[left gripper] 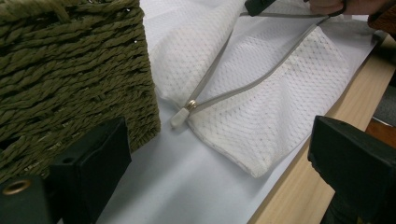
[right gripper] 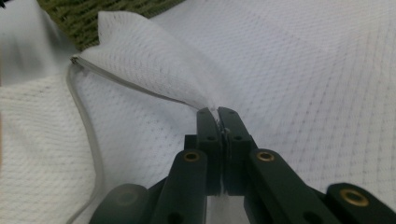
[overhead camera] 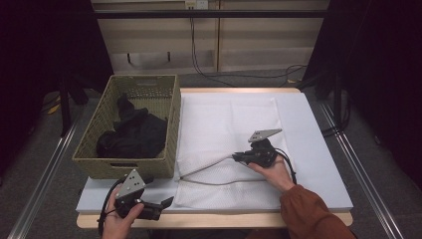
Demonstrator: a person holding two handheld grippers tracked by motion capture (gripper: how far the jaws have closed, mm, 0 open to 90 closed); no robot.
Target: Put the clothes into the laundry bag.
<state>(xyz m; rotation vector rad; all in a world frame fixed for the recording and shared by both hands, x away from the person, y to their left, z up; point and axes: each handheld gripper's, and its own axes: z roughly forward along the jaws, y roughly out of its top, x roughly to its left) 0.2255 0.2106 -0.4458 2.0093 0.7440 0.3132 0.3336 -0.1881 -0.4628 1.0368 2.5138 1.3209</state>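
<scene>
Pinching only the mesh bag's (overhead camera: 219, 124) zipper edge (right gripper: 140, 86), the right gripper (right gripper: 217, 114) risks slipping off or tearing it, while the left gripper (overhead camera: 166, 202) waits, jaws spread, near the basket (overhead camera: 171, 119).

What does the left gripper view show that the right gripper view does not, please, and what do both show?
Left gripper view alone: the zipper pull at the mesh bag's corner, the table edge, and open jaws. Right gripper view alone: the right gripper shut on the bag's upper zipper edge, lifting that layer. Both: the white mesh, the grey zipper and the woven basket.
</scene>
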